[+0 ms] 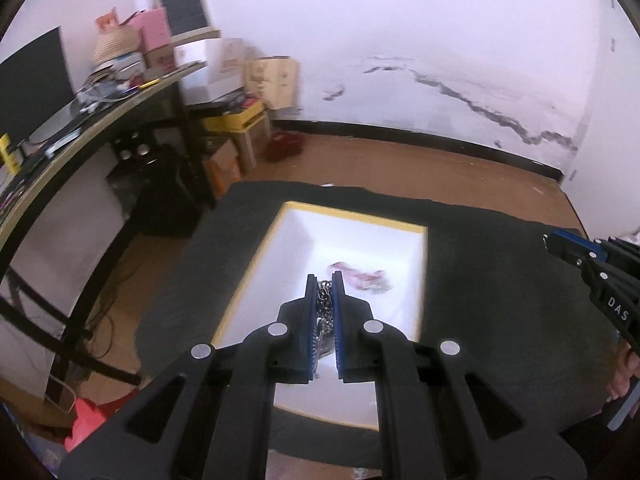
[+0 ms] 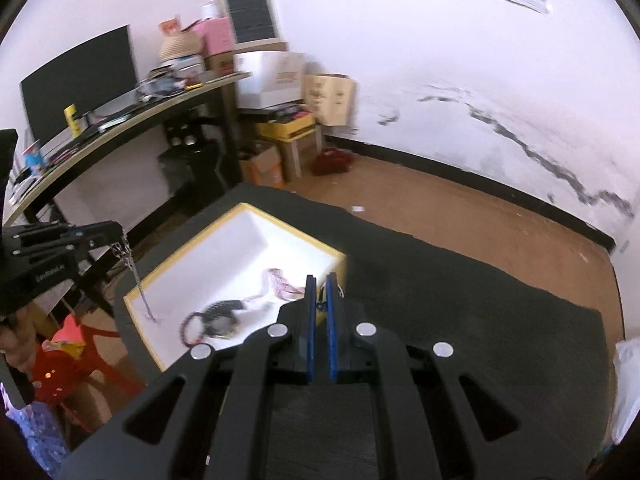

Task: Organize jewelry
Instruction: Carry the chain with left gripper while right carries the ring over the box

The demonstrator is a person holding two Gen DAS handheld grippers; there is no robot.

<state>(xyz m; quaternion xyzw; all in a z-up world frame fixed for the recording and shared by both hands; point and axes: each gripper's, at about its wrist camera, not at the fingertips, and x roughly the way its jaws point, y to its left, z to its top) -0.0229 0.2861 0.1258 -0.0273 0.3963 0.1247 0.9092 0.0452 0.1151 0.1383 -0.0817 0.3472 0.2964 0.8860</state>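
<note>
Holding a chain (image 2: 130, 268) pinched in your left claw (image 1: 325, 280), you hang it over the box (image 1: 256, 264); lower and release it there. Your right claw (image 2: 320, 284) sits nearly shut, apparently empty, beside the box.

My table under its dark cloth (image 2: 460, 300) carries the open yellow-rimmed white box (image 2: 248, 248) toward its left side. In that box lie a pink beaded strand (image 2: 280, 282) toward the far end and a dark beaded bracelet (image 2: 216, 314) nearer me. My left gripper (image 1: 325, 280) hangs over the box, a silver metal chain (image 2: 132, 268) dangling from it down to the box floor. My right gripper (image 2: 320, 280) sits just right of the box, over the cloth. Left of the table stands a long desk (image 2: 120, 128) — a black monitor (image 2: 80, 80) on it, cardboard boxes (image 2: 288, 132) stacked behind, against the wall.
</note>
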